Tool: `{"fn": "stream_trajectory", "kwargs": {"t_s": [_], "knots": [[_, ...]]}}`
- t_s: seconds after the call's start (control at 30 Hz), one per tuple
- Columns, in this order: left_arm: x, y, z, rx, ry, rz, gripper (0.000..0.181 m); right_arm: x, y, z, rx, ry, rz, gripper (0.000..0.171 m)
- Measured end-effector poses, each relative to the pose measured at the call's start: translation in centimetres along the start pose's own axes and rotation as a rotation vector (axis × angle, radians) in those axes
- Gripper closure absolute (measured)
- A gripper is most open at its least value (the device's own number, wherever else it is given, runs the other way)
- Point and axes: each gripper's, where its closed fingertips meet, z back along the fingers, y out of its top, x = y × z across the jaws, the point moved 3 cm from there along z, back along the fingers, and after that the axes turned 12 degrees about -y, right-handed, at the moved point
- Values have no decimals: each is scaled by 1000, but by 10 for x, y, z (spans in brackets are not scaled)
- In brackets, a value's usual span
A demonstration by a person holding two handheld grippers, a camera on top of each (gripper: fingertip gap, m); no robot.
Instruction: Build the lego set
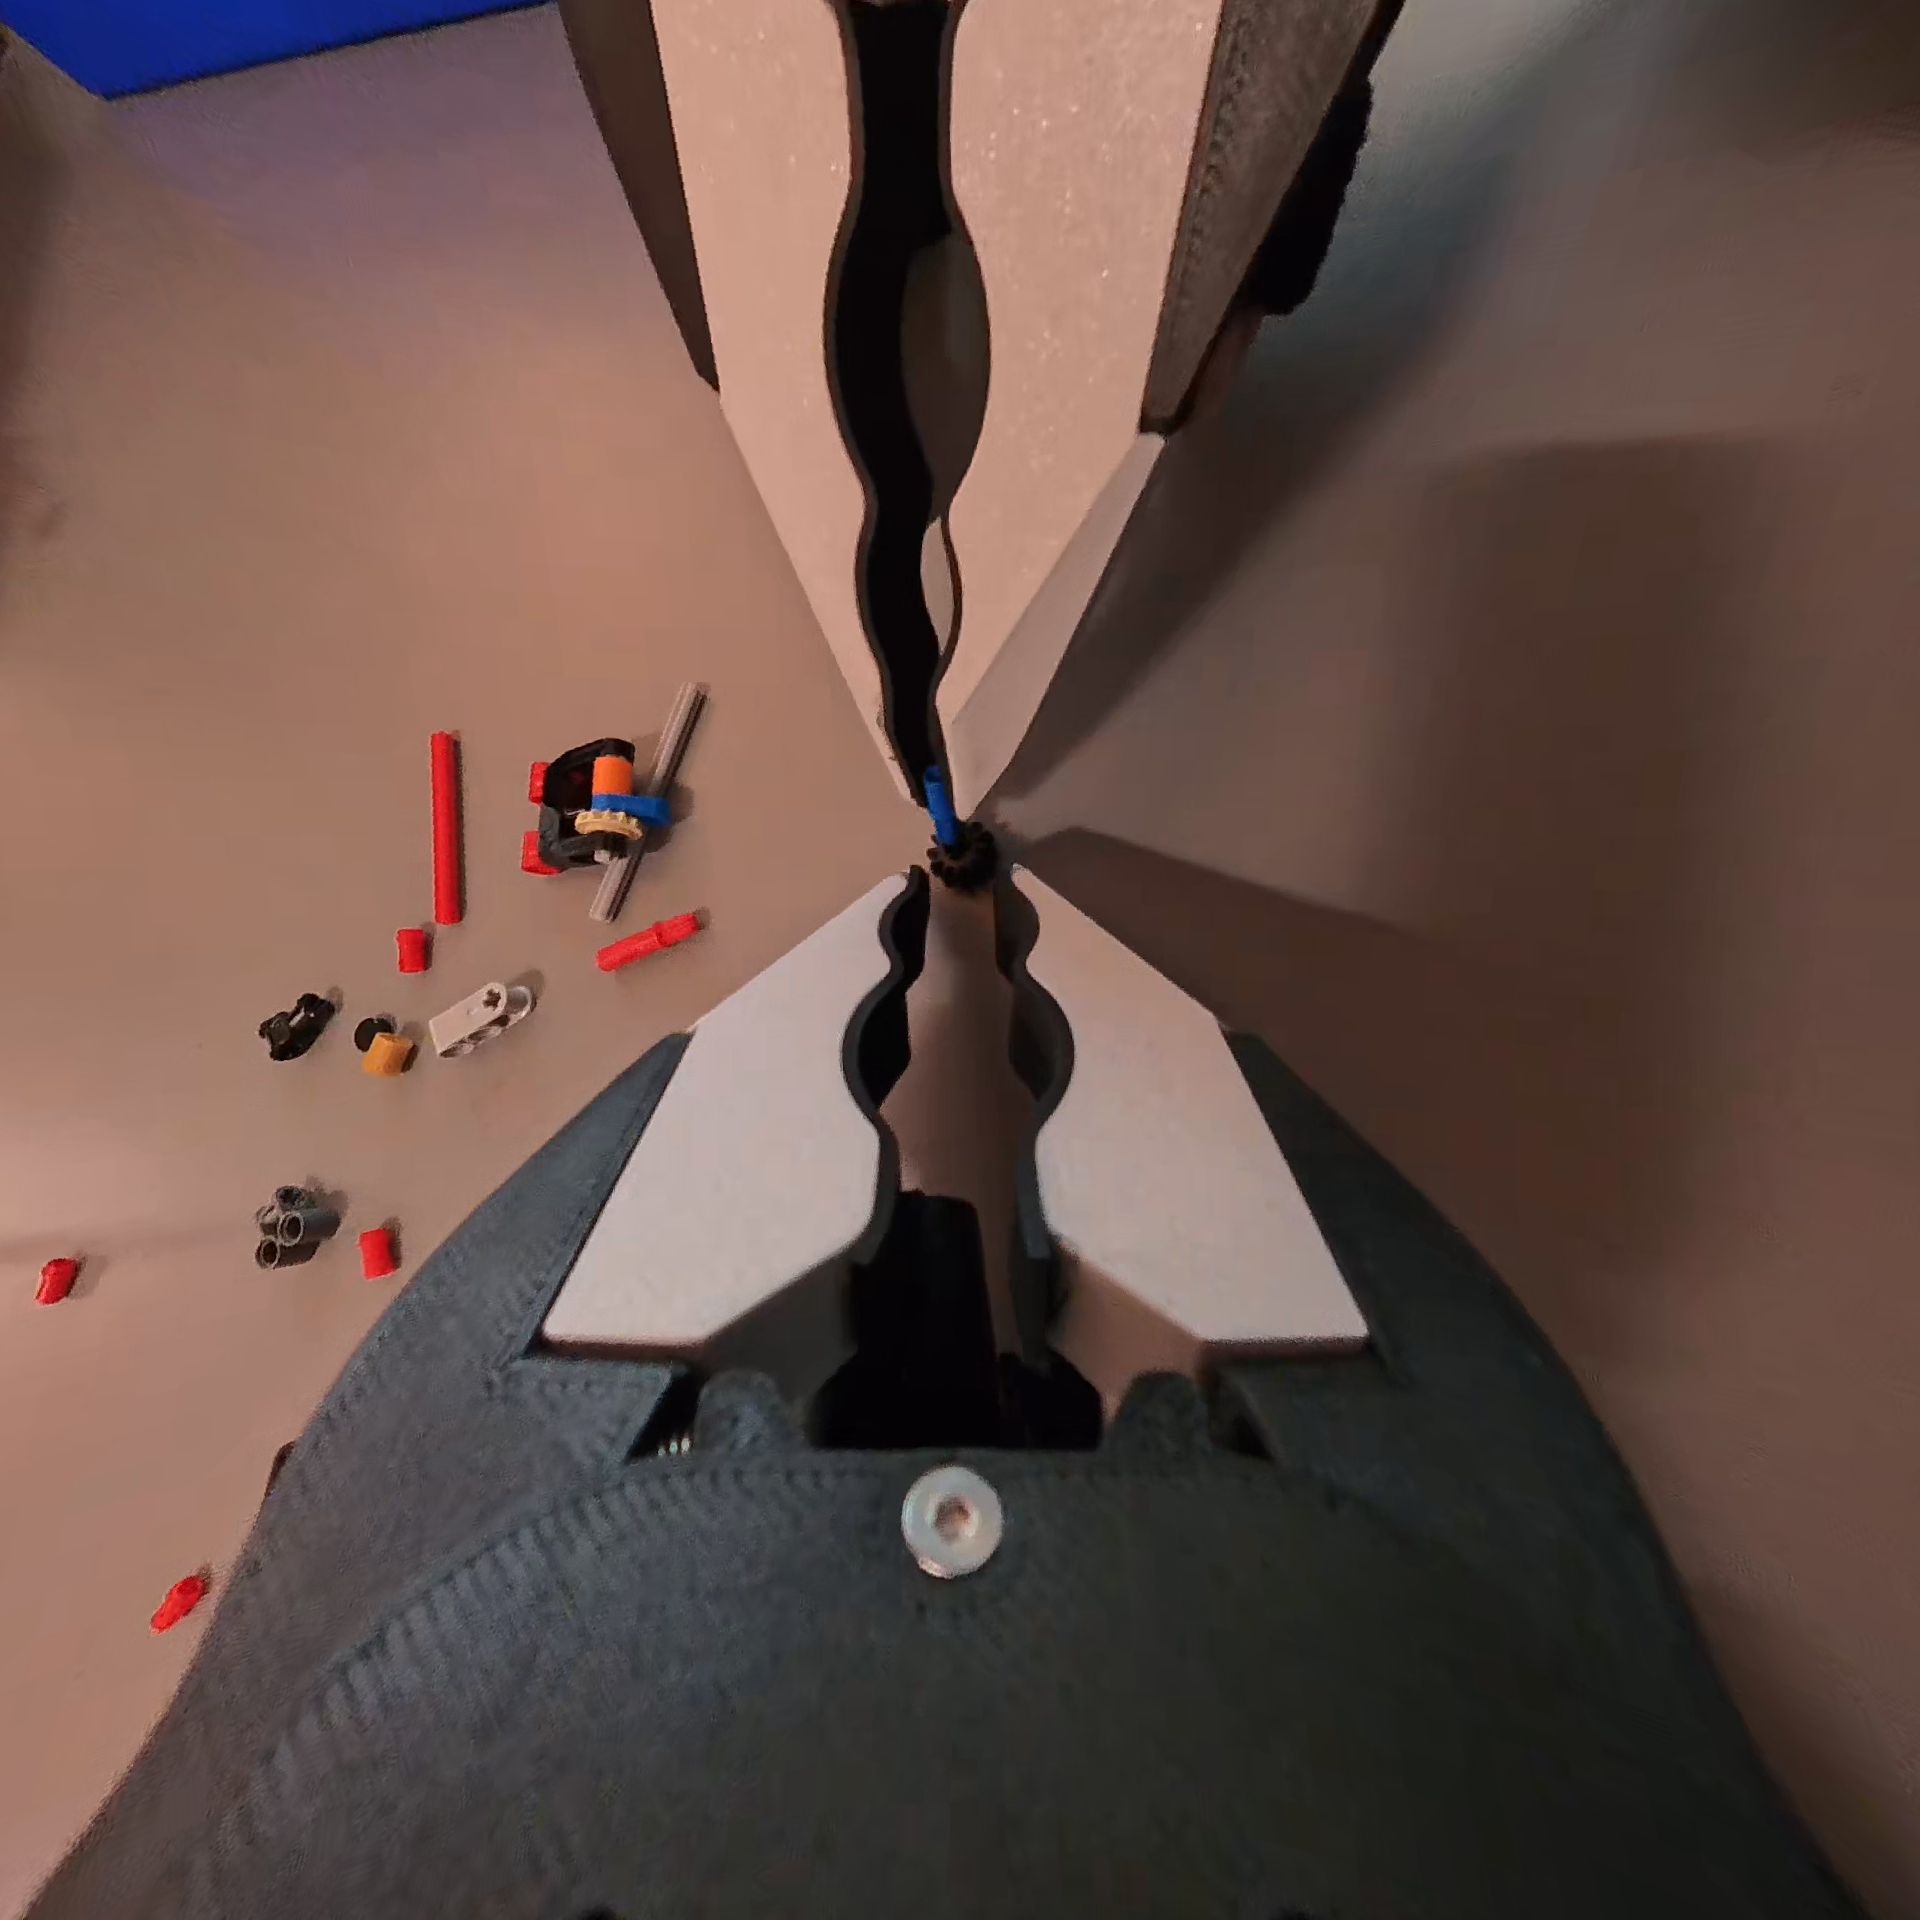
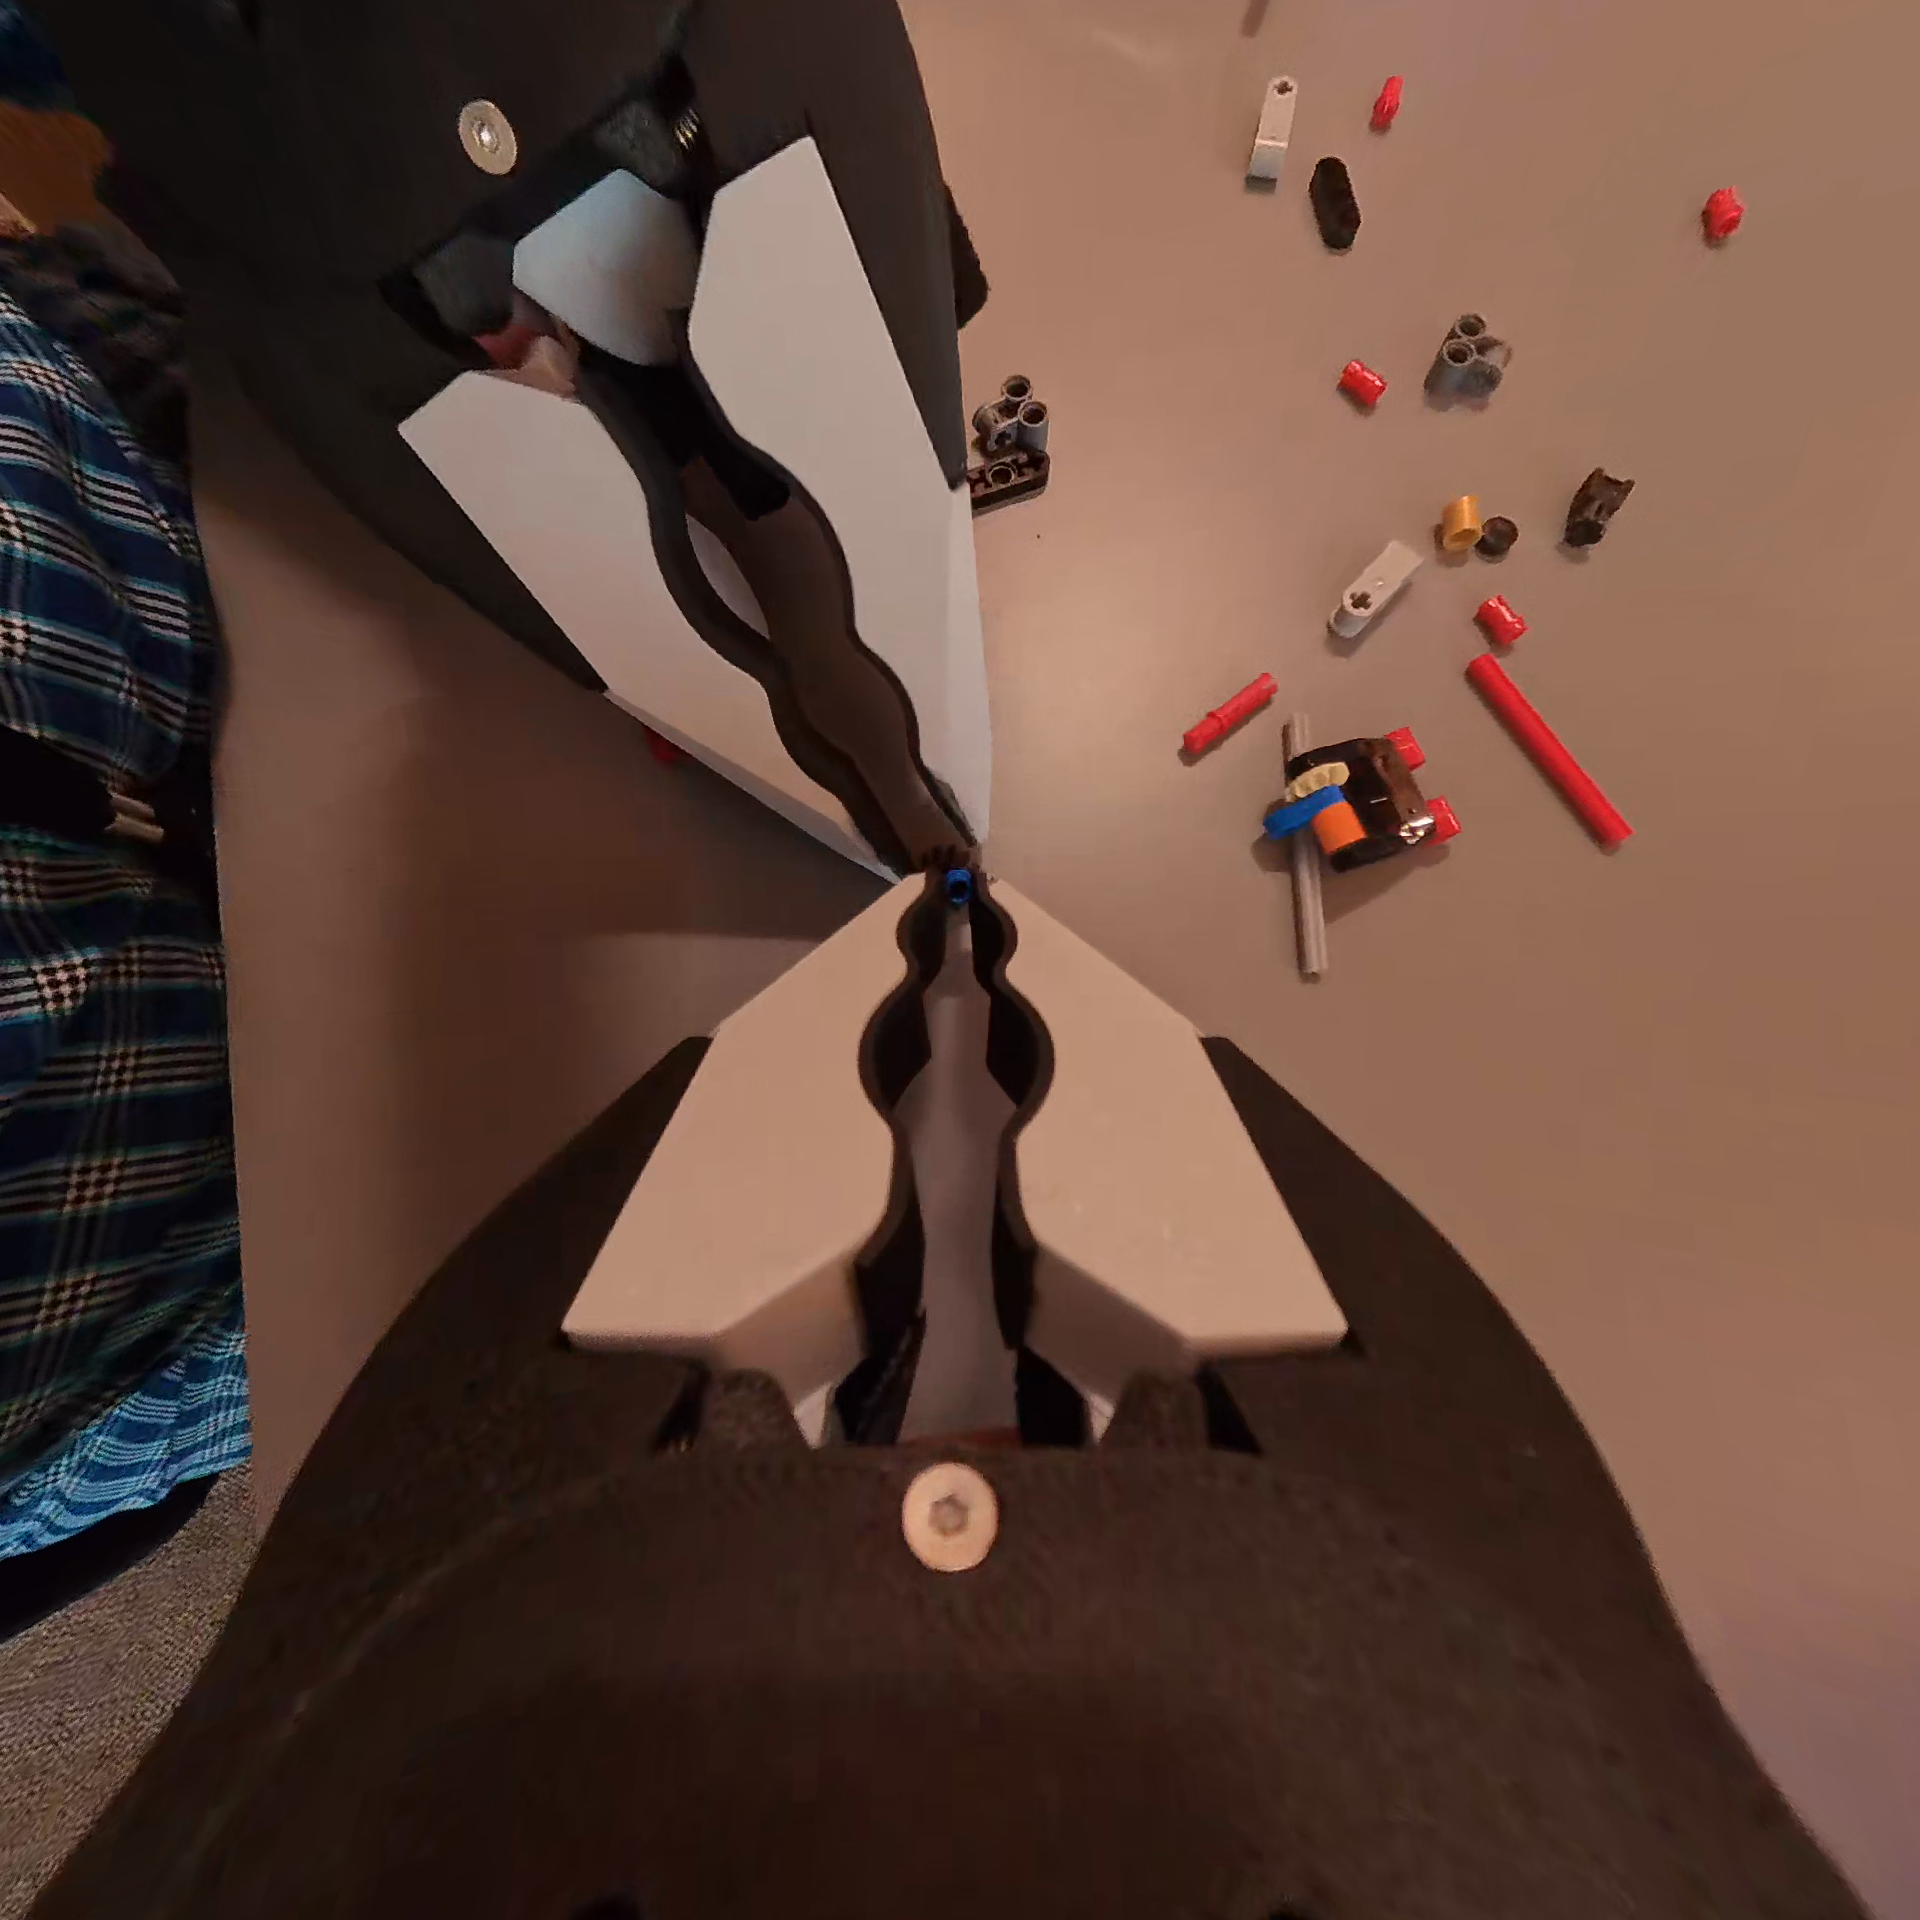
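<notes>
My left gripper [image 1: 961, 883] is shut on a small black gear [image 1: 961, 862], held above the table. My right gripper [image 2: 956, 899] is shut on a short blue pin [image 2: 956, 885]. The two grippers meet tip to tip. In the left wrist view the blue pin [image 1: 940, 805] touches the gear from above, with the right gripper [image 1: 940, 779] behind it. In the right wrist view the left gripper [image 2: 940, 847] comes in from the upper left, and its gear is mostly hidden. A part-built black assembly [image 1: 597, 805] with orange, blue and tan parts on a grey axle lies on the table [image 2: 1351, 805].
Loose pieces lie on the tan table [image 1: 312, 520]: a long red axle [image 1: 447, 826], a red pin [image 1: 649, 940], a light grey beam [image 1: 480, 1018], grey connectors [image 1: 291, 1226], small red bushes, an orange bush [image 1: 387, 1055]. A person's plaid clothing [image 2: 94, 935] is at the left. My two grippers' fingertips are within a few centimetres of each other.
</notes>
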Motion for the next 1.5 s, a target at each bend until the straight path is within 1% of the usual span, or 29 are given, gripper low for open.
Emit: {"fn": "stream_trajectory", "kwargs": {"t_s": [0.5, 0.8, 1.1, 1.5], "knots": [[-1, 0, -2, 16, -16, -29, 173, 0, 4, -2, -104, 14, 149, 170], [-1, 0, -2, 13, -1, -51, 175, 2, 4, 0, -164, -20, 157, 170], [-2, 1, -3, 11, 3, -68, 176, 2, 3, -1, -190, -2, 150, 170], [-2, 1, -4, 15, -1, -74, 176, 2, 7, -4, -319, 44, 170, 170]]}}
